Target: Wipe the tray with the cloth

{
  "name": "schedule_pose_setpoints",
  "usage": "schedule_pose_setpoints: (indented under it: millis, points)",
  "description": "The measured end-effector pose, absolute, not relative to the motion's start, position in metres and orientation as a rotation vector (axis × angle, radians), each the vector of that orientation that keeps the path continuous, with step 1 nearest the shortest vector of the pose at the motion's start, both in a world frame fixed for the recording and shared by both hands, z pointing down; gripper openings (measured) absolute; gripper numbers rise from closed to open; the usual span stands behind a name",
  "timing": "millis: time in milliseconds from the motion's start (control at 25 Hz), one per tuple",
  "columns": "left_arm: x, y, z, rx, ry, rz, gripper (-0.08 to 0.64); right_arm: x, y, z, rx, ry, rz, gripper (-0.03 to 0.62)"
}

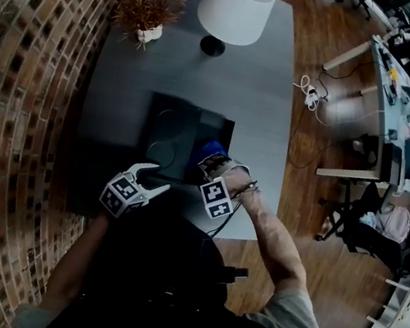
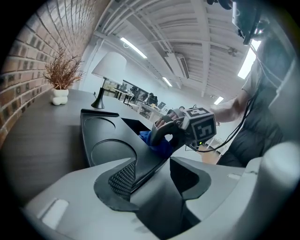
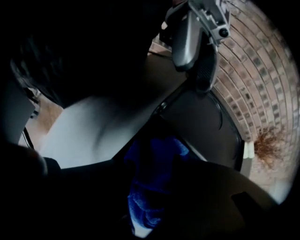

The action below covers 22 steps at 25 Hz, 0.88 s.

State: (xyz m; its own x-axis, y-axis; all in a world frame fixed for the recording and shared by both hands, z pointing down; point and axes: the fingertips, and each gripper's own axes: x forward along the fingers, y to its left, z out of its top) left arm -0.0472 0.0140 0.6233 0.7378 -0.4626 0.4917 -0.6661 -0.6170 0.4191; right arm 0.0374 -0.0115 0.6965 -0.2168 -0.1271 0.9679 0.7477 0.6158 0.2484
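Near edge of tray (image 1: 170,131) clamped by left gripper (image 1: 151,177) fingers. Right gripper (image 1: 211,165) fingers gripped cloth (image 1: 209,151), seemingly touching the tray's right side. Wiping barely begun; most surface left.

A black moulded plastic tray (image 1: 171,134) with round recesses lies on the grey tabletop (image 1: 262,106), its near edge pinched by the left gripper (image 1: 157,178). A blue fluffy cloth (image 1: 211,151), bunched up, presses on the tray's right part, clamped in the right gripper (image 1: 215,171).
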Motion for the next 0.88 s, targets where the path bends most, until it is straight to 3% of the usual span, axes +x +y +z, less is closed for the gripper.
schedule_pose_setpoints:
  millis: [80, 280, 360, 880]
  points:
    - [-0.047, 0.014, 0.623, 2.342, -0.852, 0.451, 0.215, 0.038, -0.029, 0.686, -0.439, -1.671, -0.754, 0.175]
    - [-0.048, 0.013, 0.623, 2.341, -0.857, 0.447, 0.215, 0.031, -0.169, 0.666, 0.339, -1.594, -0.57, 0.176]
    - [-0.046, 0.013, 0.623, 2.34, -0.861, 0.446, 0.215, 0.028, -0.191, 0.677, 0.404, -1.514, -0.565, 0.176]
    - [-0.047, 0.015, 0.623, 2.346, -0.858, 0.445, 0.213, 0.039, -0.013, 0.7, -0.42, -1.601, -0.277, 0.175]
